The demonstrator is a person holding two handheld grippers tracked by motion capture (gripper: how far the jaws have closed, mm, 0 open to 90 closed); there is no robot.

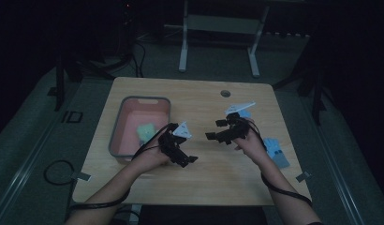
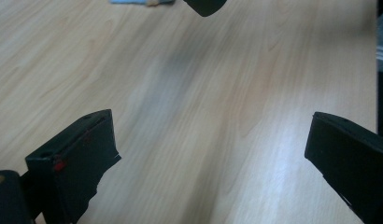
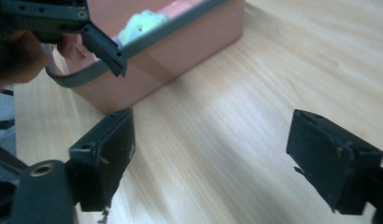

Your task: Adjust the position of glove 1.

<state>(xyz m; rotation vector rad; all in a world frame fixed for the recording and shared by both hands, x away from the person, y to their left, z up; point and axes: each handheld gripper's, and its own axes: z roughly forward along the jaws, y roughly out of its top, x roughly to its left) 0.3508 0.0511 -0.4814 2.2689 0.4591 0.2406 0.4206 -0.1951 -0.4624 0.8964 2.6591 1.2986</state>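
At left of centre in the high view I note a pink bin (image 1: 119,131) holding a pale green item (image 1: 145,132). My left gripper (image 1: 189,161) gapes wide, empty; right gripper (image 1: 214,129) likewise, centre frame. Blue cloth (image 1: 276,151) lies right.

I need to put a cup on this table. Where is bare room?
Free: the far strip between the pink bin and the round hole, and the near edge between the forearms. Crowded: the middle, where the left tool and right tool hover, and the right edge by the blue cloth.
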